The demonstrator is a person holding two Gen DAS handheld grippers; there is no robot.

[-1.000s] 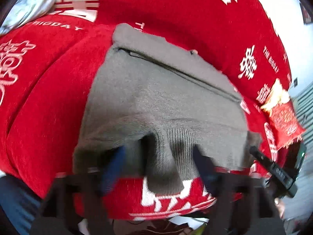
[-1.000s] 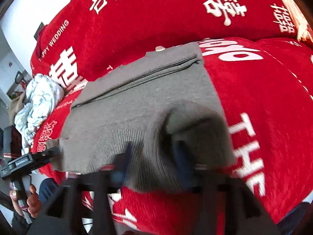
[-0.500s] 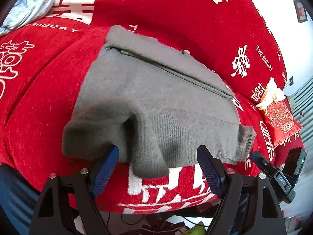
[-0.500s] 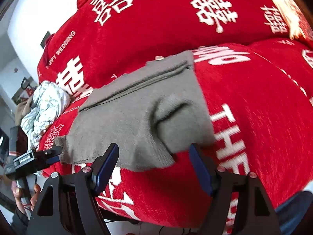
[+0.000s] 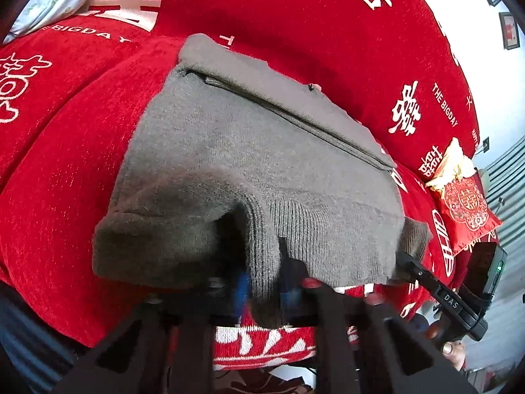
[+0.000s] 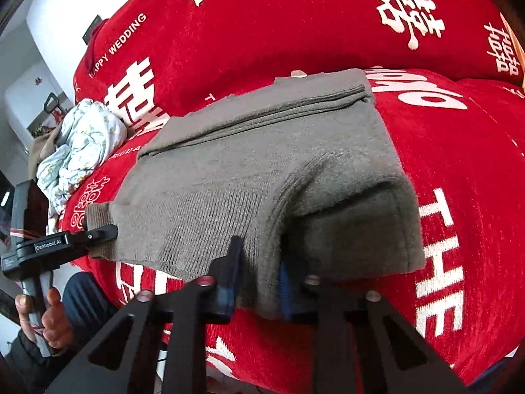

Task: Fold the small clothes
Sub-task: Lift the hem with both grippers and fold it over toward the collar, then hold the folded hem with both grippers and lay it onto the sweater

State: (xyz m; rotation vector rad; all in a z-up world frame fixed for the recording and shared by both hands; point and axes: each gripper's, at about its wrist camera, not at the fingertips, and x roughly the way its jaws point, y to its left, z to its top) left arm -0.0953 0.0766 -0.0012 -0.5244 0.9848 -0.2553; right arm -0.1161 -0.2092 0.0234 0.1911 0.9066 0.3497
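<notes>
at the sofa's (image 5: pixel 65 170) near edge, the left claw (image 5: pixel 262 282) and right claw (image 6: pixel 257 279) have just been closing and now each pinch the grey sweater's (image 5: pixel 249 164) ribbed near hem. the sweater stretches away toward the backrest, long axis side to side, folded band farthest.

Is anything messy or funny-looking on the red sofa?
Mostly no. The grey sweater lies flat and partly folded on the red sofa cover; both grippers pinch its near edge. The only untidy thing is a crumpled flowery cloth bunched up at the sofa's far left end in the right wrist view, not folded.
</notes>
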